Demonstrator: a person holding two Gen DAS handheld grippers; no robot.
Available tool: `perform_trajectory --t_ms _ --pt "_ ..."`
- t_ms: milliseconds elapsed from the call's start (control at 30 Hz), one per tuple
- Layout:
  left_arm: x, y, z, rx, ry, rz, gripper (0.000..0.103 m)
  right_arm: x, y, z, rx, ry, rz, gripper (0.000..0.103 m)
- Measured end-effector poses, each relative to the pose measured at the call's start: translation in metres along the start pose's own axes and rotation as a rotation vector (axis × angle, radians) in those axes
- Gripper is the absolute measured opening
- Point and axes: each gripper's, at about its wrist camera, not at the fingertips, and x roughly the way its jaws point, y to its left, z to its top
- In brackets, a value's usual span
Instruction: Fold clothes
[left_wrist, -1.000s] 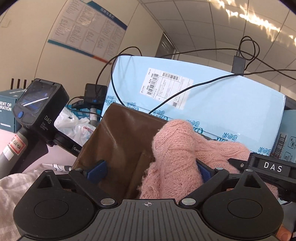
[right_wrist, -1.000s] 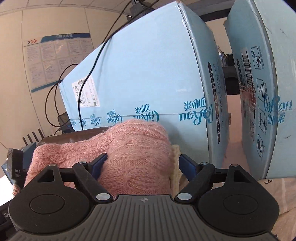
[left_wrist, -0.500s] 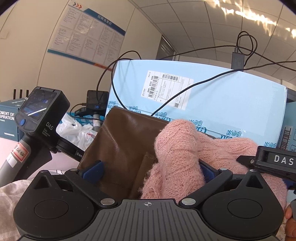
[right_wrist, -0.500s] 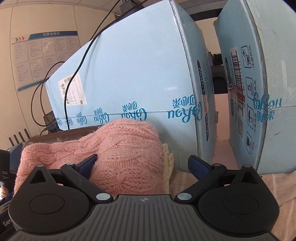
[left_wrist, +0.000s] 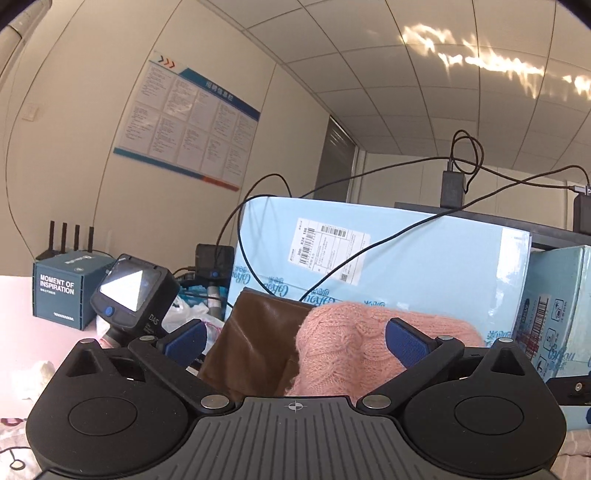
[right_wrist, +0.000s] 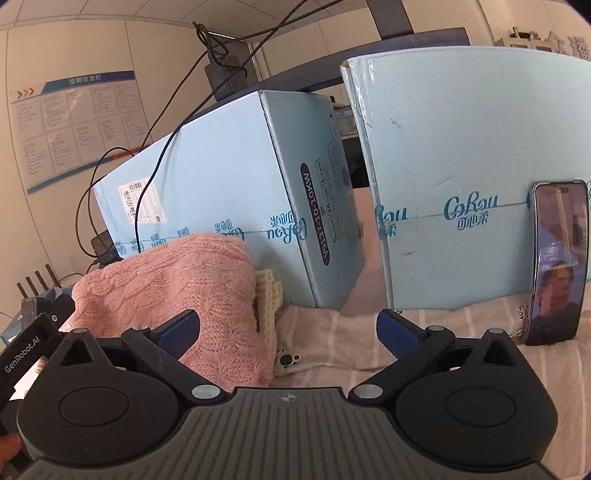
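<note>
Left wrist view: the left gripper (left_wrist: 295, 339) is hovering wide open and empty before a pink knitted sweater (left_wrist: 347, 350), which is lying bundled against a brown leather bag (left_wrist: 258, 332). Right wrist view: the right gripper (right_wrist: 288, 328) is also gaping, gripping nothing; the sweater is sitting stacked on a cream knit (right_wrist: 267, 299), left of the blue carton (right_wrist: 236, 184). The sweater looks folded and set down; whether another garment is waiting cannot be told.
</note>
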Motion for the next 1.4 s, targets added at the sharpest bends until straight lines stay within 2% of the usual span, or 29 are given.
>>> perform_trajectory --t_ms 167,300,533,733,967,1167,1300,1400 --pt "-0.034 -0.014 0.005 0.043 0.066 0.016 0.103 -0.01 -0.015 0.001 0.051 0.049 0.075 0.103" --pt "-0.051 -0.023 0.011 0.048 0.1 0.078 0.103 -0.016 -0.019 0.007 0.005 0.069 0.083 0.103" --pt "-0.059 -0.035 0.014 0.044 0.242 0.2 0.103 -0.033 -0.011 0.011 -0.072 0.063 0.127 0.103" --pt "-0.071 -0.036 0.019 -0.01 0.218 0.292 0.103 -0.045 0.003 0.007 -0.198 0.025 0.171 0.103" --pt "-0.076 -0.035 0.023 -0.015 0.192 0.344 0.103 -0.045 0.003 0.008 -0.199 0.035 0.172 0.103" --pt "-0.074 -0.038 0.021 -0.007 0.198 0.345 0.103 -0.036 0.002 0.005 -0.205 0.062 0.085 0.103" --pt "-0.068 -0.034 0.016 -0.041 0.253 0.333 0.103 -0.034 0.001 0.003 -0.202 0.073 0.082 0.103" --pt "-0.065 -0.036 0.011 -0.025 0.272 0.329 0.103 -0.033 0.001 0.003 -0.202 0.075 0.082 0.103"
